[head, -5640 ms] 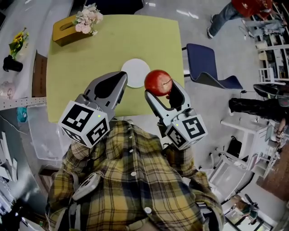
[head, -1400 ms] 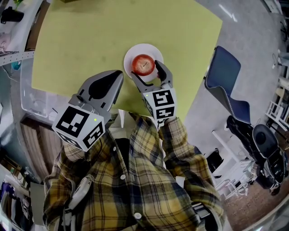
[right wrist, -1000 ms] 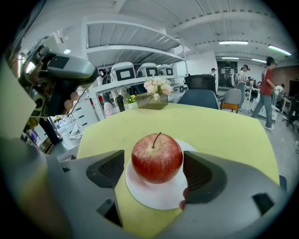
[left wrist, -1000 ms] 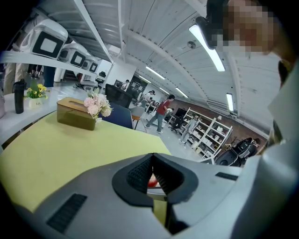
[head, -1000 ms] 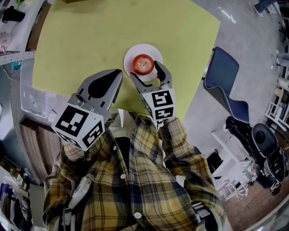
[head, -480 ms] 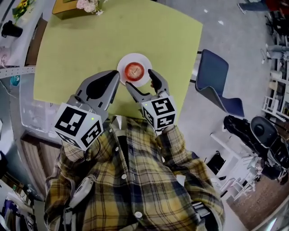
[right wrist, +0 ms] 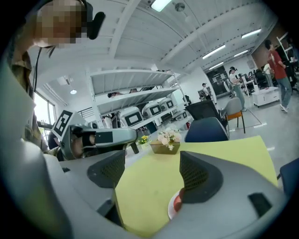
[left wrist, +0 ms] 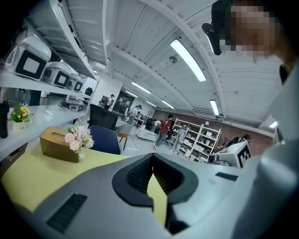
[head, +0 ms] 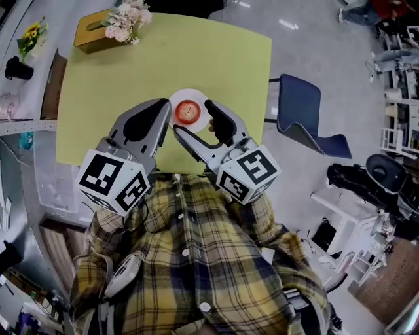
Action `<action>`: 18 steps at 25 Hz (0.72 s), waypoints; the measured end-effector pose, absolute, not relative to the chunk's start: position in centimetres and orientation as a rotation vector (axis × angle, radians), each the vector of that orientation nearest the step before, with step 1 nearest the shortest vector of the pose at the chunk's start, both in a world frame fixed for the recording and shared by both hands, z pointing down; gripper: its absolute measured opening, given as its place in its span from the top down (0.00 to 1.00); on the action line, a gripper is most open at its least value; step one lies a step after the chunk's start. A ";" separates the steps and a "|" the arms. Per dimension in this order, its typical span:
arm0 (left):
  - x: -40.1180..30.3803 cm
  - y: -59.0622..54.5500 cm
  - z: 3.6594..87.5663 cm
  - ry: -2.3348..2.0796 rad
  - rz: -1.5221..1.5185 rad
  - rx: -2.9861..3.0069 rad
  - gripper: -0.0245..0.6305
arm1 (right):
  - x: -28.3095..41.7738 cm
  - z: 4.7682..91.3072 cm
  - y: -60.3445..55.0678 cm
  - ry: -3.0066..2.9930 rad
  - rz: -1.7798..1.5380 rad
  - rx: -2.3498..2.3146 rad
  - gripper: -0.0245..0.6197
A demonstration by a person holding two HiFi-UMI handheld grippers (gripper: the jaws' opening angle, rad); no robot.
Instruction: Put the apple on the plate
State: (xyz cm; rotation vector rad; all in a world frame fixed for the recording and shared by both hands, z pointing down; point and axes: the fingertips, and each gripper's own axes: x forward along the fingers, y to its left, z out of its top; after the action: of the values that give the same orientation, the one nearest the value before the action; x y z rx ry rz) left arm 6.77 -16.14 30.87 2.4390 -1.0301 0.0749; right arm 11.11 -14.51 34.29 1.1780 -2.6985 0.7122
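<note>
table (head: 131, 78) bare around plate (head: 177, 99); tissue box (head: 91, 38) at far-left corner; chair (head: 301, 108) beside right edge

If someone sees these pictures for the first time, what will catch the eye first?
First, the red apple, which lies in the middle of the white plate on the yellow-green table. Next, the right tongs, open and empty, on the near side of the plate, with the shut left tongs beside them. Pink flowers by a brown box mark the far left corner.
</note>
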 end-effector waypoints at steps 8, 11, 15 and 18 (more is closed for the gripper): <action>7.8 -16.2 28.0 -0.975 0.020 2.510 0.95 | 12.0 28.9 -14.1 -2.799 0.708 1.248 0.50; 8.5 -16.0 27.4 -0.940 0.009 2.529 0.95 | 12.6 28.0 -13.9 -2.811 0.704 1.297 0.57; 9.5 -15.7 27.0 -0.888 0.001 2.553 0.95 | 13.5 26.9 -13.8 -2.818 0.693 1.378 0.65; 10.2 -15.7 27.0 -0.851 0.001 2.565 0.95 | 14.5 26.1 -13.9 -2.822 0.695 1.451 0.76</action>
State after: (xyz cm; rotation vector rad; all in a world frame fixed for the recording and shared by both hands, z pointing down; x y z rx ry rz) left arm 10.21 -15.70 27.03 2.5647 -0.8507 0.0011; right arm 14.49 -13.89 26.09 1.4513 -2.8216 0.6951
